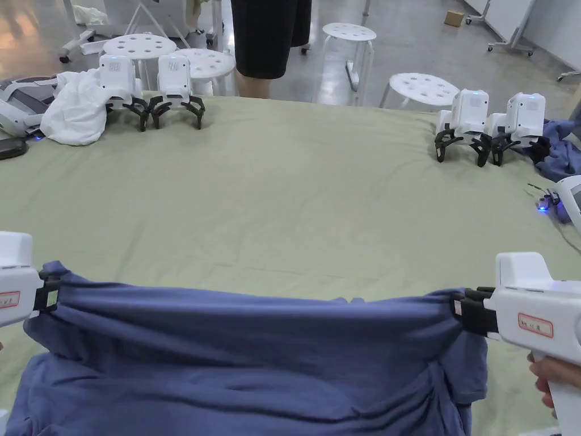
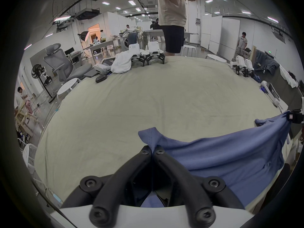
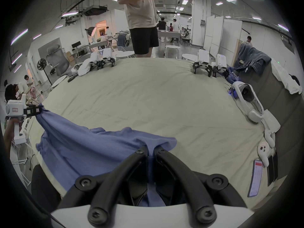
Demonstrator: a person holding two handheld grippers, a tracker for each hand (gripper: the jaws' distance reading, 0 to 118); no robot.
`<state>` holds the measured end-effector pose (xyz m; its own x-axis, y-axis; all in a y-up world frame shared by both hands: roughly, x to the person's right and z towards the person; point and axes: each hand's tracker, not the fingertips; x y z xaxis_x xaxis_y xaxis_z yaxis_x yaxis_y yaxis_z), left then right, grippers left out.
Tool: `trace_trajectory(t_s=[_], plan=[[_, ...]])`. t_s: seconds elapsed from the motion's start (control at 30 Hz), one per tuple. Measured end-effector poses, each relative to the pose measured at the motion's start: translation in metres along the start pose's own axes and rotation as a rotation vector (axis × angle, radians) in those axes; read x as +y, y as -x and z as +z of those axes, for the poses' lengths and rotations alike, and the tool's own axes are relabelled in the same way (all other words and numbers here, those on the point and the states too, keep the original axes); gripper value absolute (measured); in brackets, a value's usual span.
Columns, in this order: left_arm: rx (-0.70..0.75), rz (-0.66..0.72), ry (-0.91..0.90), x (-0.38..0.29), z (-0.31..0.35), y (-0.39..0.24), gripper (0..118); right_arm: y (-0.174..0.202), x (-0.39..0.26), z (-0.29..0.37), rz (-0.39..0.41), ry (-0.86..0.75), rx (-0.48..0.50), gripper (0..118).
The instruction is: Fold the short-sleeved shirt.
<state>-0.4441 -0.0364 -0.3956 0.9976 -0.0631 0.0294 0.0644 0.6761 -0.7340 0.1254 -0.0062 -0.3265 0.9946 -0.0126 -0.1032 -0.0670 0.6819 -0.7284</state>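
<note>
The blue shirt [image 1: 244, 352] is held stretched crosswise above the near edge of the green table cover [image 1: 295, 193], one end pinched by the left gripper [image 2: 152, 150], the other by the right gripper [image 3: 150, 149], equally near.

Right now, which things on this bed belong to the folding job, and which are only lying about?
For the job:
- blue shirt
- left tool, shut on the shirt
- right tool, shut on the shirt

Lying about:
- white cloth
- spare grippers
- spare grippers on the right
- headset
- phone
</note>
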Motion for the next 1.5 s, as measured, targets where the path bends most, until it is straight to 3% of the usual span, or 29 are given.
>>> trace_trajectory(t_s=[0.27, 0.67, 0.93, 1.17, 1.5], plan=[[-0.003, -0.030, 0.074, -0.062, 0.029, 0.012, 0, 0.018, -0.076, 0.048, 0.037, 0.053, 0.031, 7], [-0.014, -0.054, 0.205, -0.123, 0.016, 0.012, 0, 0.032, -0.161, 0.016, 0.093, 0.277, 0.029, 7], [-0.016, -0.086, 0.253, -0.131, 0.003, 0.010, 0, 0.036, -0.170, -0.013, 0.092, 0.339, 0.012, 7], [-0.017, -0.098, 0.275, -0.140, -0.008, 0.008, 0, 0.045, -0.167, -0.025, 0.143, 0.385, -0.011, 7], [-0.002, -0.111, 0.293, -0.135, -0.009, 0.002, 1, 0.043, -0.166, -0.021, 0.106, 0.390, -0.016, 10]])
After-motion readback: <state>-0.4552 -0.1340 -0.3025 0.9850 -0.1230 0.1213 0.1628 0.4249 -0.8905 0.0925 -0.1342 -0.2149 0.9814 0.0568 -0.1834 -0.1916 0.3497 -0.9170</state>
